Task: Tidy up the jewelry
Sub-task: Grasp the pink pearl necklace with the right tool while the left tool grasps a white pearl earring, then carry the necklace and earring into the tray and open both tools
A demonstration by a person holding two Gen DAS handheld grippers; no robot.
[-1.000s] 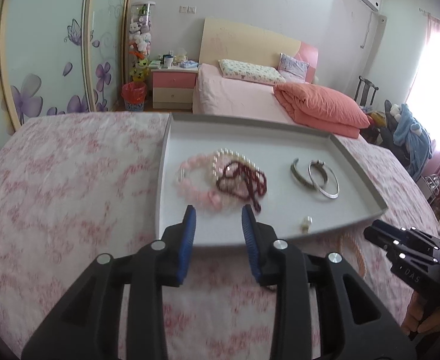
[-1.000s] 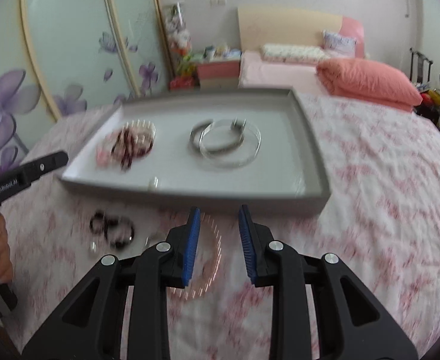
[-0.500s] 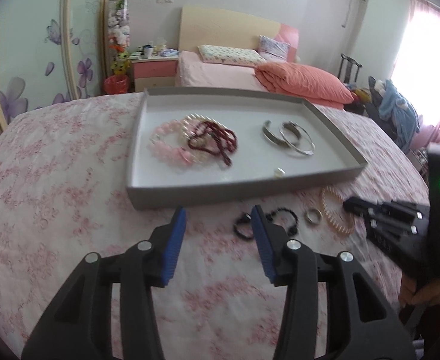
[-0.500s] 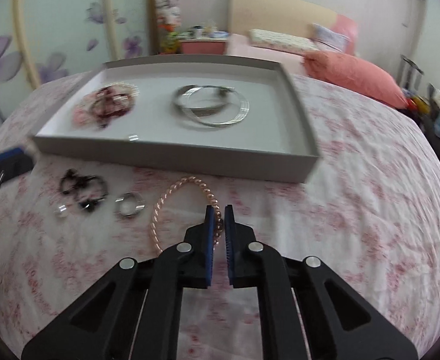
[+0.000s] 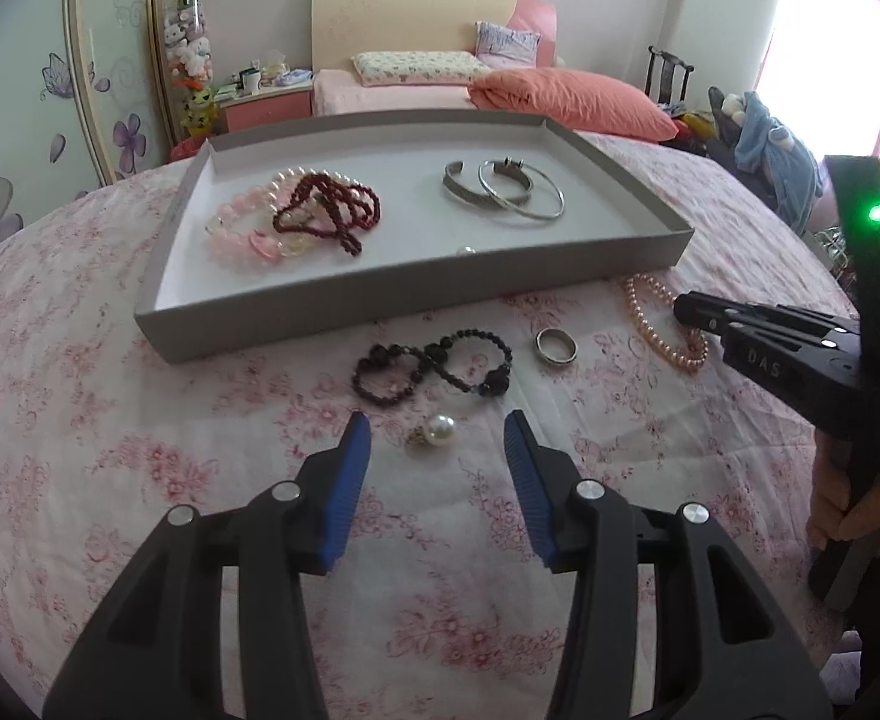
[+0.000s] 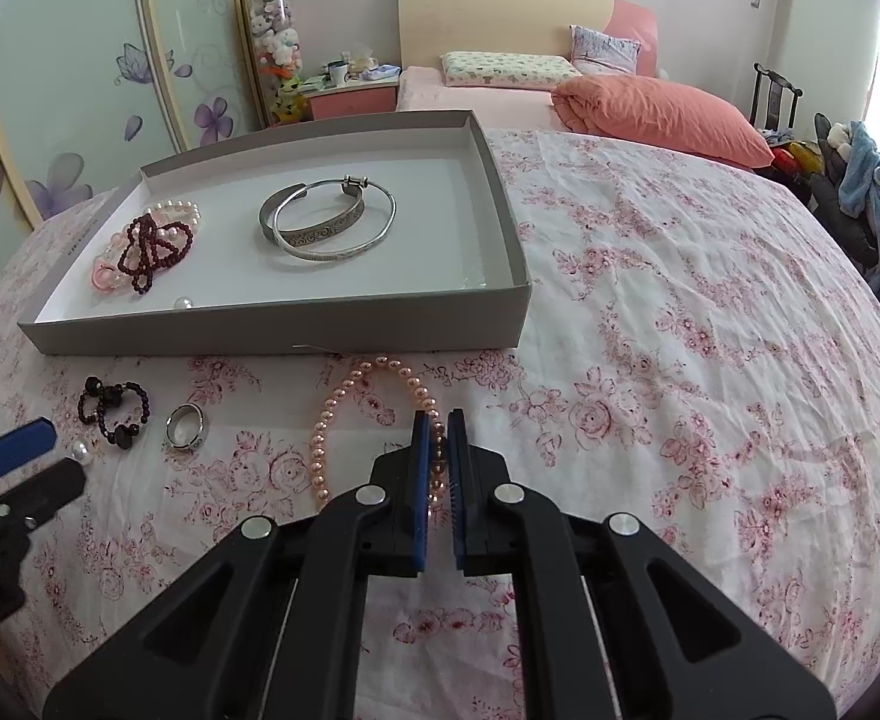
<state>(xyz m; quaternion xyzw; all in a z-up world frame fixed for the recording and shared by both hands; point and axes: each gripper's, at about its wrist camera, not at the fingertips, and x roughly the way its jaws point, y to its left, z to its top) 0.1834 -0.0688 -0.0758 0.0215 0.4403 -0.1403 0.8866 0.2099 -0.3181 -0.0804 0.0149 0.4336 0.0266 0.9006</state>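
Observation:
A grey tray (image 5: 380, 306) (image 6: 284, 330) on the floral bedspread holds pink, pearl and dark red bead bracelets (image 5: 296, 219), two silver bangles (image 6: 326, 222) and a loose pearl (image 6: 183, 303). In front of the tray lie a black bead bracelet (image 5: 434, 366), a silver ring (image 5: 555, 346), a pearl earring (image 5: 437, 429) and a pink pearl strand (image 6: 344, 420). My left gripper (image 5: 437, 432) is open, its fingers on either side of the pearl earring. My right gripper (image 6: 438, 420) is shut on the right side of the pink pearl strand, which still lies on the bedspread.
A second bed with an orange duvet (image 6: 661, 111) stands behind. A pink nightstand (image 6: 350, 99) and a flowered wardrobe (image 6: 80, 90) are at the left. A chair with a blue plush (image 6: 871, 192) is at the right.
My left gripper pulled back from the tray, opened wider and now frames the pearl earring. My right gripper closed on the pink pearl strand.

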